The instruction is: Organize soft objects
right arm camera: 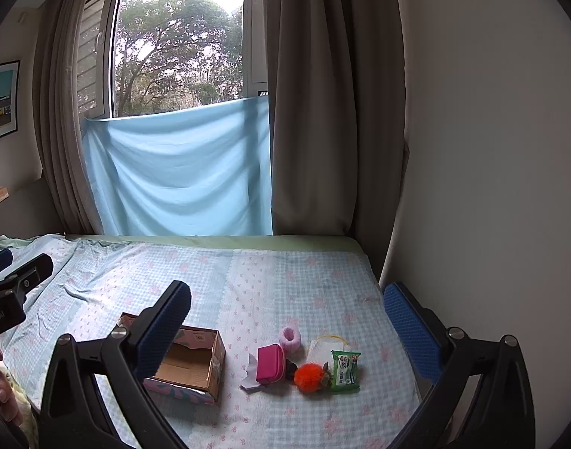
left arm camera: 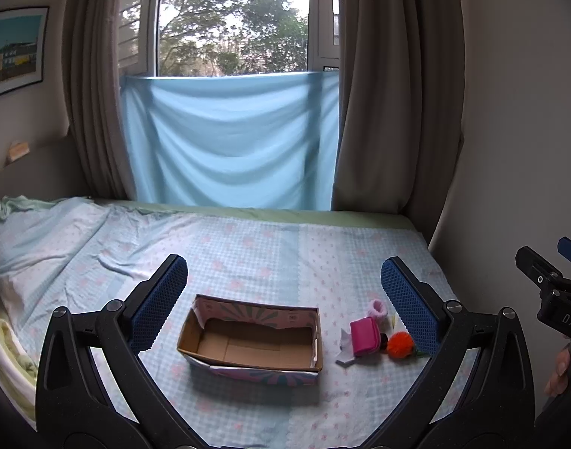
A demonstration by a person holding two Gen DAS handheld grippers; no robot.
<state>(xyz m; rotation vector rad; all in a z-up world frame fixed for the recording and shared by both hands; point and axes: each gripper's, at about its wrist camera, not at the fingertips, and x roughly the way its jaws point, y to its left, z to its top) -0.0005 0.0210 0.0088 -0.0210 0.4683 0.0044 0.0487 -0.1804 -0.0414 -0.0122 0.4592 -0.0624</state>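
Left gripper (left arm camera: 285, 299): fingers wide apart, empty, hovering above bed (left arm camera: 248, 247); box (left arm camera: 252, 338) straight ahead between them, open side up, likely as drop target.

Right gripper (right arm camera: 285, 321): also spread, empty, aimed at soft pile just ahead: pouch (right arm camera: 270, 366), scrunchie (right arm camera: 289, 338), pompom (right arm camera: 310, 377), wipes (right arm camera: 345, 370), clustered and touching.

Box left of pile, gap between. Wall close on right; room to left.

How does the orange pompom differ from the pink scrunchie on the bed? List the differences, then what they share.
The orange pompom is a solid, shaggy ball; the pink scrunchie is a ring with an open centre. The pompom is vivid orange, the scrunchie pale pink. The pompom lies nearer the grippers, beside the green packet; the scrunchie lies farther back, behind the pink pouch. Both look fluffy and rest on the bedsheet, outside the box.
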